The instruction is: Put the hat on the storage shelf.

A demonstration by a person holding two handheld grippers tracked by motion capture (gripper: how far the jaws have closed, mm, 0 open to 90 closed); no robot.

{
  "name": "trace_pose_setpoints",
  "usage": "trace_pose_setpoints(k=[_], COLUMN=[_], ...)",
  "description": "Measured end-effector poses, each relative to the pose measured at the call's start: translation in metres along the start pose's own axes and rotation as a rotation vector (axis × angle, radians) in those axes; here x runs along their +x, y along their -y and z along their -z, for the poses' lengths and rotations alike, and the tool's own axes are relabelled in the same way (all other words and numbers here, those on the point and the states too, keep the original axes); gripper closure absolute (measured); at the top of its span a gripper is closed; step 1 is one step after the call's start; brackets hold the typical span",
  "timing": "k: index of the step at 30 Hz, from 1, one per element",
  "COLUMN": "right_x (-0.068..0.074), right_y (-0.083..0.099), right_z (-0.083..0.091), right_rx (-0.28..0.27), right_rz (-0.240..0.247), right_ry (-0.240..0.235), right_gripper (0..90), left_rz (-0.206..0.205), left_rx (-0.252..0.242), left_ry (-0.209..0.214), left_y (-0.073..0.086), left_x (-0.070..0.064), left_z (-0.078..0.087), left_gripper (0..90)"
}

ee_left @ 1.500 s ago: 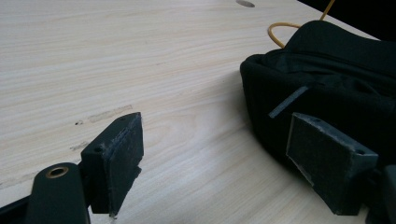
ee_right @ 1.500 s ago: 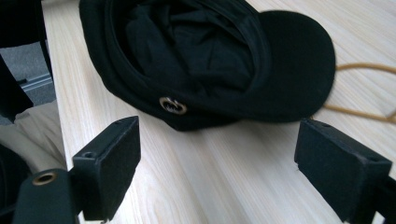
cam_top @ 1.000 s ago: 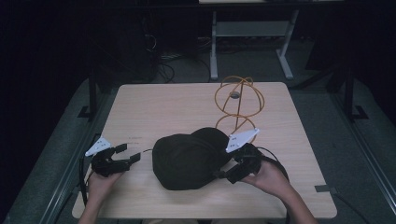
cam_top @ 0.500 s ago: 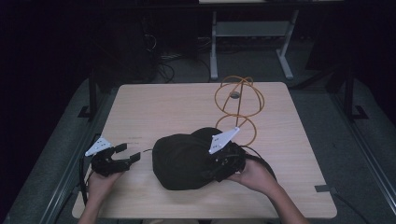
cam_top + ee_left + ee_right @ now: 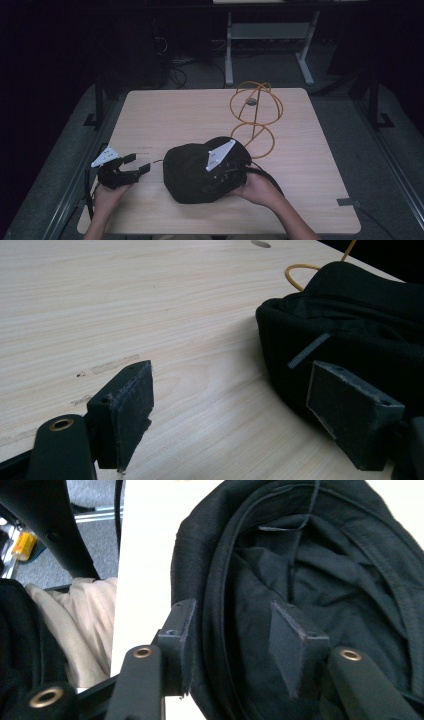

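A black cloth hat [image 5: 190, 172] lies on the near middle of the light wooden table [image 5: 175, 115]. My right gripper [image 5: 221, 176] rests over the hat's right side, its grey plate on top. In the right gripper view the hat [image 5: 325, 565] lies with its hollow inside showing, and my right gripper [image 5: 232, 635] is open with the rim between its jaws, one outside and one inside. My left gripper [image 5: 137, 165] stands open on the table just left of the hat. In the left gripper view my left gripper [image 5: 230, 410] has bare wood in its gap, with the hat [image 5: 360, 325] beside the right jaw.
An orange wire stand [image 5: 256, 117] made of looped rings rises behind the hat at the back right; part of the orange wire [image 5: 300, 270] peeks out beyond the hat. A dark round hole [image 5: 251, 102] marks the tabletop's far side. Dark floor and desk legs surround the table.
My right gripper has moved left from the hat's right edge onto the hat, its jaws now astride the rim. The left gripper has stayed put.
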State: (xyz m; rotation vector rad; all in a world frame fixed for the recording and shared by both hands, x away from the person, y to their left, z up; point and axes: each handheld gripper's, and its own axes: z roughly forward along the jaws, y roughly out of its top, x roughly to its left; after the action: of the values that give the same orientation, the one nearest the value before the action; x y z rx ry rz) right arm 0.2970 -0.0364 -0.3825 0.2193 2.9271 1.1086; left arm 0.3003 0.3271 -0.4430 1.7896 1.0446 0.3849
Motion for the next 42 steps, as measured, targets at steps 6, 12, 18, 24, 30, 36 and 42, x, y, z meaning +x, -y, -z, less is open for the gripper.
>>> trace_pose_setpoints(k=[6,12,18,24,30,36,42], right_x=[0.002,0.003,0.006,0.009,0.011,0.012,0.01], right_y=[-0.005,-0.006,-0.006,-0.006,-0.004,-0.006,-0.007], right_z=[-0.013,-0.027,-0.035,-0.042,-0.041,-0.03,-0.01], right_rx=[0.027,0.051,0.086,0.128,0.12,0.081,0.009], right_rz=[0.01,0.0,0.003,0.009,0.011,0.022,0.008], right_ry=[-0.027,-0.047,-0.057,-0.075,-0.07,-0.039,-0.006], right_gripper=[60.1,64.3,67.8,74.5,77.4,77.4,77.4], left_rz=[-0.004,-0.005,-0.011,-0.009,-0.015,-0.017,-0.012], left_rx=[-0.001,0.0,-0.002,-0.003,0.001,0.0,0.004], left_ry=[0.001,0.003,0.005,0.006,0.005,0.007,0.012], left_y=[0.0,0.0,0.0,0.0,0.0,0.0,0.0], left_x=[0.001,0.001,0.0,0.0,0.001,0.001,-0.001], left_z=[0.0,0.0,-0.001,0.0,0.0,-0.001,-0.001], left_gripper=[18.3,18.3,18.4,18.3,18.4,18.4,18.9])
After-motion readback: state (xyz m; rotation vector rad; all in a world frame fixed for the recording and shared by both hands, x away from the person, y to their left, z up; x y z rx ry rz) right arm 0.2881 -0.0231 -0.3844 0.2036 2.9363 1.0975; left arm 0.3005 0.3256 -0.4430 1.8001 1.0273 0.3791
